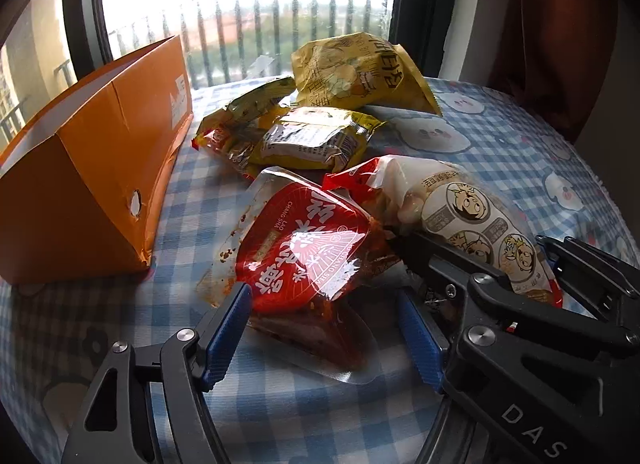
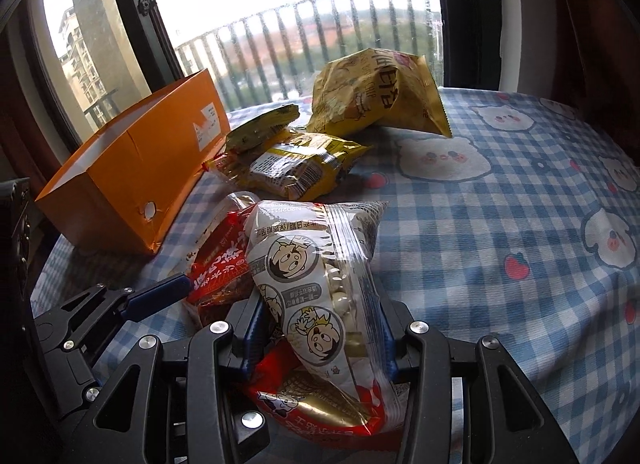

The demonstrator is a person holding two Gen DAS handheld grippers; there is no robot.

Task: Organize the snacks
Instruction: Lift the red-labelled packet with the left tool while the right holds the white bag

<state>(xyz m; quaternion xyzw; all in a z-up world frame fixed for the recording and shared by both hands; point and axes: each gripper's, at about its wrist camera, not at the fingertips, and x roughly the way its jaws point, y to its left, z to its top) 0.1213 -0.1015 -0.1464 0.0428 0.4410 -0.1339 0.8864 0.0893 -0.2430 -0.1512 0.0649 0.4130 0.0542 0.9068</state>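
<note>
My left gripper is open around the near end of a red vacuum snack pouch lying on the table; it also shows in the right wrist view. My right gripper is shut on a white cartoon-printed snack bag, which also shows in the left wrist view, resting partly on the red pouch. An open orange box stands at the left; it also shows in the right wrist view. Yellow snack packs and a large yellow chip bag lie beyond.
The table has a blue checked cloth with bear prints. A window with a balcony railing is behind the table. A dark curtain hangs at the right.
</note>
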